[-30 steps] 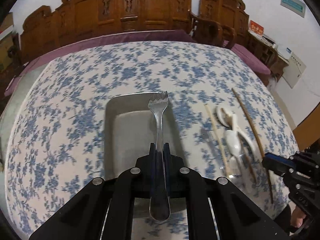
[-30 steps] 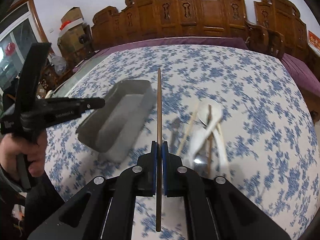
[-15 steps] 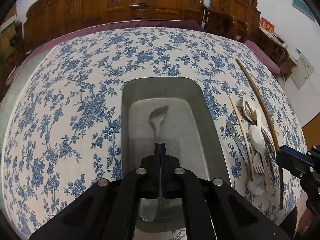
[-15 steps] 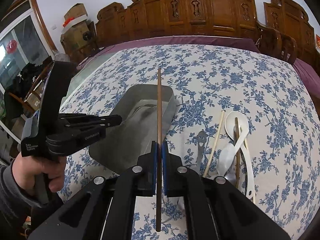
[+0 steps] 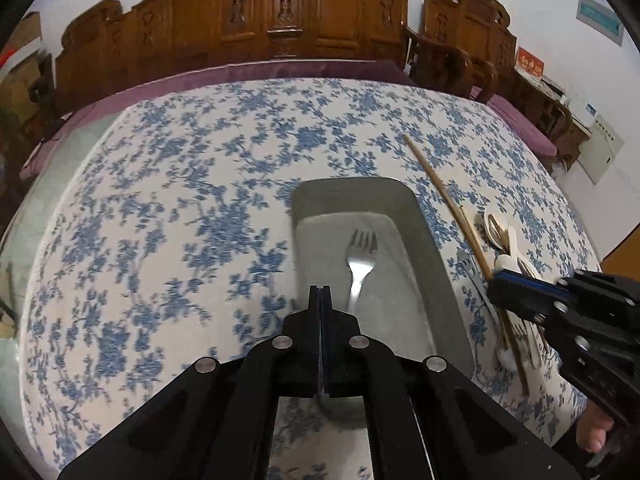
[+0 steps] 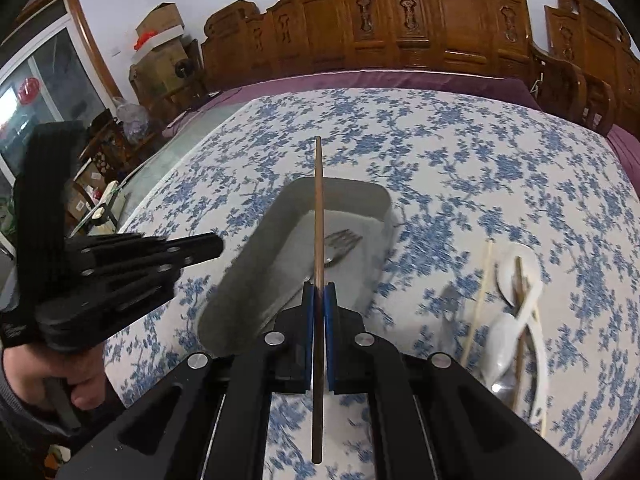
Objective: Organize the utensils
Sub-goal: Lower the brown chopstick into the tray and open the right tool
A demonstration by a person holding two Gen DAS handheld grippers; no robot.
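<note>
Inside the metal tray (image 5: 436, 264) a steel fork (image 5: 360, 264) now lies flat on the floor, tines toward the far end — half a second ago it was clamped in the left gripper (image 5: 320, 292) over the tray. That gripper is now seen with its jaws closed together and nothing between them, offset to the left of the fork. So the fork is judged delivered; one utensil is sorted.

The right gripper (image 6: 319, 292) is clenched on a brown chopstick (image 6: 318, 216), held out over the tray as in the earlier frames. It is judged the next item to go in.

Beside the tray, on the floral tablecloth (image 5: 180, 200), a pile is left to be sorted: white plastic spoons (image 6: 516, 312), a pale chopstick (image 6: 478, 304), a second brown chopstick (image 6: 519, 304) laid across the spoons.

Hard to make out:
- A grey utensil (image 6: 450, 300) between tray and pile is motion-blurred — possibly another fork, cannot be confirmed.
- The near end of the fork handle is hidden behind the left gripper body.
- Spoon count is unclear; they overlap, and the right gripper covers part of the pile in the left wrist view.
- Whether the held chopstick clears the tray rim cannot be judged.
</note>
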